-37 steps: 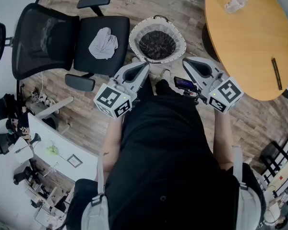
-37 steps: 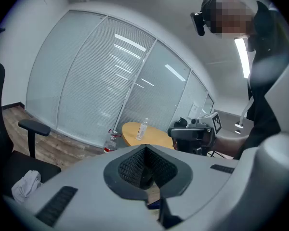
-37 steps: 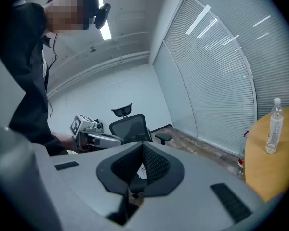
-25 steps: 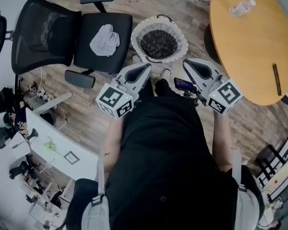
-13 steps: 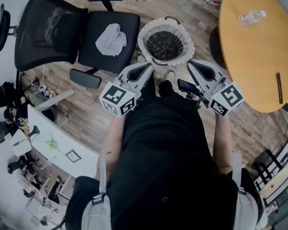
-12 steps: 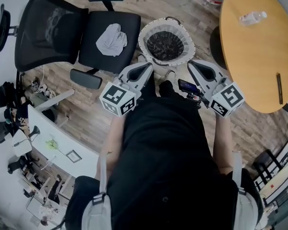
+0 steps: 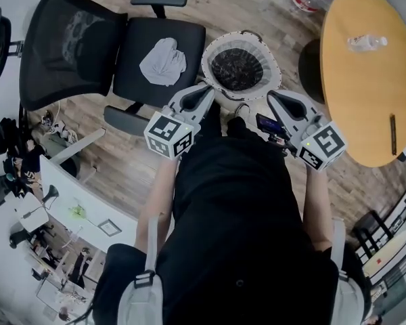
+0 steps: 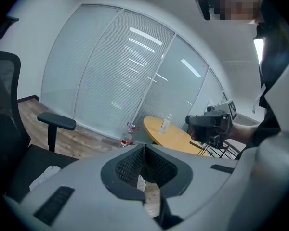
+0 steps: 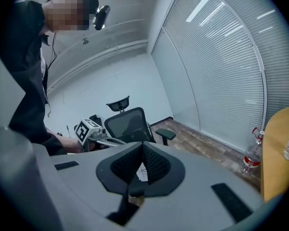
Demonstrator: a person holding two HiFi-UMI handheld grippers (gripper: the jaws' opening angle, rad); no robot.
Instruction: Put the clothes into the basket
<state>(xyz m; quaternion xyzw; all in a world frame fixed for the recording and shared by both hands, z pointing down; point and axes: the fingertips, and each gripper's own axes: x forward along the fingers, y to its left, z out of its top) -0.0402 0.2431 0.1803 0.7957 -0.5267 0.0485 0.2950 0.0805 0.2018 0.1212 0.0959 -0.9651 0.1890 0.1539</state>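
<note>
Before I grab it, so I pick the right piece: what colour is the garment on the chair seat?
Light grey garment, clearest in the head view.

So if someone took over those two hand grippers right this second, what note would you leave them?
Left gripper: jaws shut, empty.
Right gripper: jaws shut, empty. Both are held in front of the person, pointing toward the basket on the floor.
Grey garment: crumpled on the office chair seat, left of the basket.
Done: a dark pile, seemingly clothes, is already in the basket.
Left: pick up the grey garment and drop it in the basket.
</note>
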